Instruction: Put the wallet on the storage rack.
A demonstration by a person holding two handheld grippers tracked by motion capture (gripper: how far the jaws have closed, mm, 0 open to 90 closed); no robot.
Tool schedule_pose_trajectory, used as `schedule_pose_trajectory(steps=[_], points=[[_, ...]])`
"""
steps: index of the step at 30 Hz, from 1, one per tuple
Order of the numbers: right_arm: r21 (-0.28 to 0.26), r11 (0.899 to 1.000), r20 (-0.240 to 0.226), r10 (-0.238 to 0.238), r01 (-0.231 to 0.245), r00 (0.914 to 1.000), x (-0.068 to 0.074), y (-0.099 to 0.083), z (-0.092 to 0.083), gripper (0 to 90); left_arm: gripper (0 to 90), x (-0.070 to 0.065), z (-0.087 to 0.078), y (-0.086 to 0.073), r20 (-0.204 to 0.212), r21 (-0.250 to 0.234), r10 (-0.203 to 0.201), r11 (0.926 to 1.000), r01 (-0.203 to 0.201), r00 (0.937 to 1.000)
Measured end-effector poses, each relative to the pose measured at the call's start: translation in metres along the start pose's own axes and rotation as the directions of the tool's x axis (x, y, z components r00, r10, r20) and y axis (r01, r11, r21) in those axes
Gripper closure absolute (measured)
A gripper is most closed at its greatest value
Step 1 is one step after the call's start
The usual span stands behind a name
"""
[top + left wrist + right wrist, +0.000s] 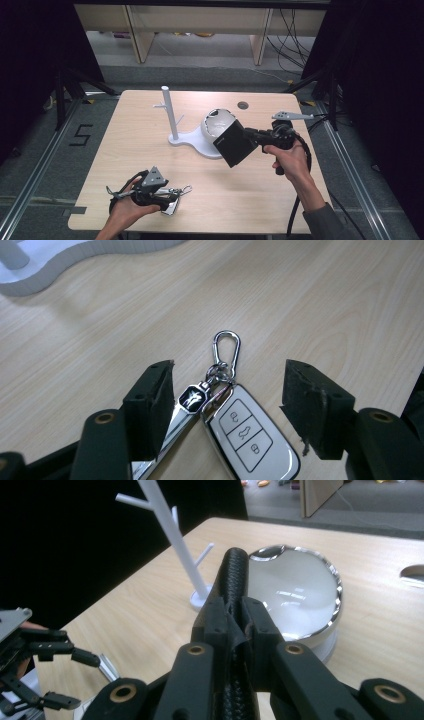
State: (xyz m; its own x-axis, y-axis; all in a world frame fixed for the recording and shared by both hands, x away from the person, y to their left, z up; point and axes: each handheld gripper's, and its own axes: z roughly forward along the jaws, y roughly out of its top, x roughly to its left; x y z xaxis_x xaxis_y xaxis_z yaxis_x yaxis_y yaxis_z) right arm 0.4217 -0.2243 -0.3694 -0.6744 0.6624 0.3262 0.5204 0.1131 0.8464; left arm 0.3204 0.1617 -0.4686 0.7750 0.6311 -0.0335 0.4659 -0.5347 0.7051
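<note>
Our left hand (125, 210) came in low at the near left corner of the light wooden bench (150, 145), wrapped around its tool with the grey three-cornered plate on top. The left claw (170, 196) pointed across the bench toward the right, close to the surface. In the left gripper view its two black pads (150, 405) stood well apart, gripping nothing. Between them lay the white car key fob with three buttons (250, 437), flat on the wood, together with a silver key blade bearing a dark emblem (187, 405) and a silver carabiner clip (226, 347) pointing away from the claw. The blade ran close beside one pad; the other pad stood clear of the fob.

Our right hand (290, 157) reached forward from the near right side, forearm slanting up over the bench, and held its tool roughly level, pointing left. The right claw (240, 142) was closed tight on a black woven-textured wallet-like pouch (234, 144), which hung raised above the bench, just in front of the shiny white round bowl with a chrome rim (216, 125). In the right gripper view the pouch's edge (234, 580) rose straight up between the pinched pads. The bowl sat on the curved white base of a white branched stand (169, 112), near the bench's middle.
</note>
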Motion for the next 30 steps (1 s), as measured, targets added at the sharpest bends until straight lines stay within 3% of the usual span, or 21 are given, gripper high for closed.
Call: schedule_pose_trajectory(steps=[5,9,14,16,18,21,26,30], points=[[-0.010,1.000,0.027,0.025,-0.025,0.9993,-0.005,0.018,-0.006,83.3,33.2,0.004,-0.006,-0.004,-0.014,-0.006,-0.025,0.9997,0.025,0.9996],[-0.040,0.999,0.057,0.002,0.000,0.9984,-0.013,0.030,-0.007,83.3,31.6,0.008,-0.010,-0.007,-0.034,-0.017,-0.053,0.9985,0.053,0.9980],[-0.044,0.999,0.073,0.016,-0.013,0.9972,-0.019,0.040,-0.003,83.2,31.4,0.010,-0.011,-0.008,-0.043,-0.018,-0.067,0.9976,0.066,0.9968],[-0.043,0.999,0.090,0.012,-0.008,0.9959,-0.022,0.043,0.001,83.2,31.4,0.011,-0.012,-0.008,-0.040,-0.013,-0.065,0.9979,0.064,0.9971],[-0.033,0.999,0.104,0.045,-0.042,0.9936,-0.025,0.047,0.008,83.2,31.4,0.011,-0.011,-0.008,-0.039,-0.011,-0.061,0.9981,0.060,0.9974],[-0.032,0.999,0.125,0.028,-0.024,0.9918,-0.031,0.049,0.014,83.2,31.4,0.012,-0.012,-0.008,-0.048,-0.012,-0.066,0.9978,0.066,0.9967],[-0.019,0.998,0.153,0.057,-0.055,0.9865,-0.038,0.057,0.027,83.2,31.2,0.014,-0.013,-0.008,-0.046,-0.015,-0.068,0.9976,0.068,0.9966],[-0.008,0.999,0.186,0.035,-0.034,0.9819,-0.039,0.062,0.033,83.2,30.9,0.014,-0.013,-0.009,-0.042,-0.007,-0.069,0.9976,0.069,0.9967]])
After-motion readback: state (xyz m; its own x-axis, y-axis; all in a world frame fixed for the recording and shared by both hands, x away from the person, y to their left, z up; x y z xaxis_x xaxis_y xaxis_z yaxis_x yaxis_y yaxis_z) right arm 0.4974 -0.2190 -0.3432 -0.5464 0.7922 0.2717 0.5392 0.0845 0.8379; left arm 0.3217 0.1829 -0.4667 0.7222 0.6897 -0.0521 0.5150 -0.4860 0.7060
